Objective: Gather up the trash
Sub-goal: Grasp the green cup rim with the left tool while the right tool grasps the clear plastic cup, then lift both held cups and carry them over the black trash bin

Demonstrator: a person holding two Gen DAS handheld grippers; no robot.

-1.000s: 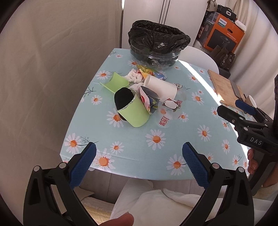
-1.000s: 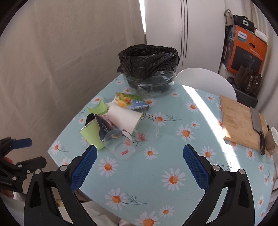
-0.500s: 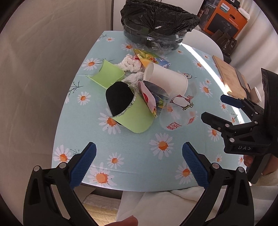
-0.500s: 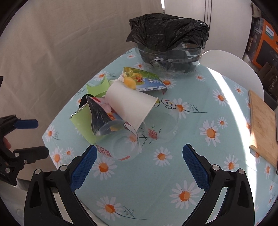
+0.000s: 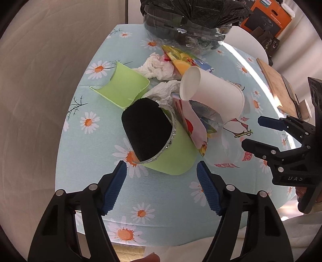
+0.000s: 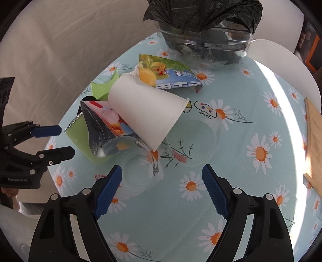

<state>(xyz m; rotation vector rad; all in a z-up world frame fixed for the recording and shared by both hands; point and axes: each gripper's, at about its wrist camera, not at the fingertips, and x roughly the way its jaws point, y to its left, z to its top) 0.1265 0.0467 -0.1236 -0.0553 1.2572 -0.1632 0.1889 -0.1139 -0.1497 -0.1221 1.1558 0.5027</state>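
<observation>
The trash is not collected yet: all of it lies in one heap on the table (image 5: 161,201), in front of the bin (image 6: 205,36) with the black bag. My left gripper (image 5: 161,175) has just been closing a little, but it is released, with the green cup (image 5: 167,153) just ahead of its jaws. My right gripper (image 6: 161,177) has also been narrowing, still empty, over the clear cup (image 6: 138,173). Readable writing: "PHILIPS" on the orange box (image 5: 271,16), "DAS" and "GenRobot.AI" on the grippers.
</observation>
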